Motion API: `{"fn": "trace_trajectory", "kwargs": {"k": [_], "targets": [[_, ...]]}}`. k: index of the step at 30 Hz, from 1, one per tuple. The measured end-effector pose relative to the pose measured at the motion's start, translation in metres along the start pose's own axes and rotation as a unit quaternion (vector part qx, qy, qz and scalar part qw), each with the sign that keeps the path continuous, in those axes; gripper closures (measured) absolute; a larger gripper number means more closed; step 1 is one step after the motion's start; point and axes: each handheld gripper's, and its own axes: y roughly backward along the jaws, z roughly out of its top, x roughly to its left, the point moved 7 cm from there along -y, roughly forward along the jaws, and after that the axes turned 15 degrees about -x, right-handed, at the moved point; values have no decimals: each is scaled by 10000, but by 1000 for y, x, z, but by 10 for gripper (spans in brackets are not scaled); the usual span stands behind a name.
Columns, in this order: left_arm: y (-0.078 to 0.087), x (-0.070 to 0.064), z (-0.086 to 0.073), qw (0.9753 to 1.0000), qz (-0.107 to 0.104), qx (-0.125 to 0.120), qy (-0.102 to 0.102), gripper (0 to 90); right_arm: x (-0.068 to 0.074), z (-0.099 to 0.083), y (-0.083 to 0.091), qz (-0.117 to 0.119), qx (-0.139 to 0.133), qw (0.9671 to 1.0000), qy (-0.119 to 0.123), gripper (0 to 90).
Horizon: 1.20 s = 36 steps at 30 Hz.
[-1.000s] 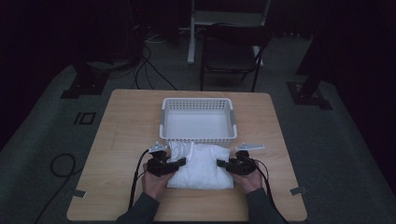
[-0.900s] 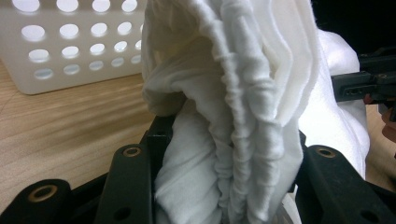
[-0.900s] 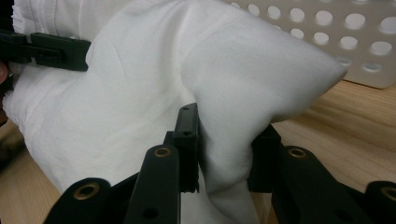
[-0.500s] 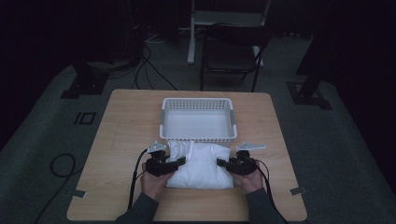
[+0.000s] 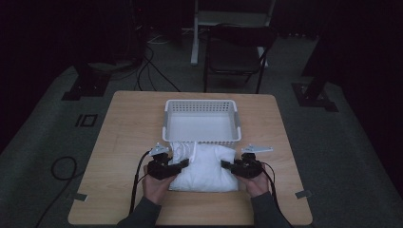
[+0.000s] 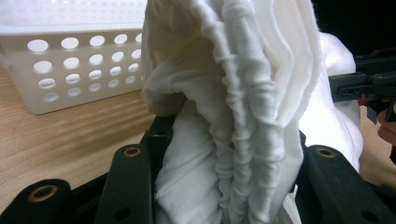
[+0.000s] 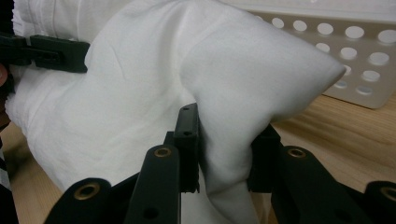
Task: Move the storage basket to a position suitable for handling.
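White cloth point(image 5: 205, 166) lies folded at the lower middle of the high view, its far edge touching the near wall of the basket point(image 5: 201, 137). You have it pinched from both sides. Your left gripper point(image 5: 182, 165) is clamped on a thick gathered bunch at the cloth's left edge; in the left gripper view that bunch point(image 6: 233, 140) fills the gap between the jaws. Your right gripper point(image 5: 225, 165) is clamped on a thinner fold at the right edge, seen as a pinched ridge point(image 7: 224, 154) in the right gripper view.

Against the pictures from a second and half a second ago, very little has shifted: both hands sit at the same spots beside the cloth, and the cloth keeps the same outline on the table point(image 5: 128, 142). So the grasp looks settled, not slipping, and the cloth has not yet left the wood.

My judgement is that you are set to lift and carry it forward into the basket, which stands empty just beyond. Raise both sides together, because the left bunch is bulkier and may drag on the basket's rim.
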Motion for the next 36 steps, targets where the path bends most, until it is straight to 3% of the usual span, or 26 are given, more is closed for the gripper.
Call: {"fn": "trace_trajectory", "kwargs": {"k": [36], "targets": [[12, -12, 17, 9997, -92, -217, -56, 542, 9, 15, 10, 26, -210, 9997, 83, 713]]}}
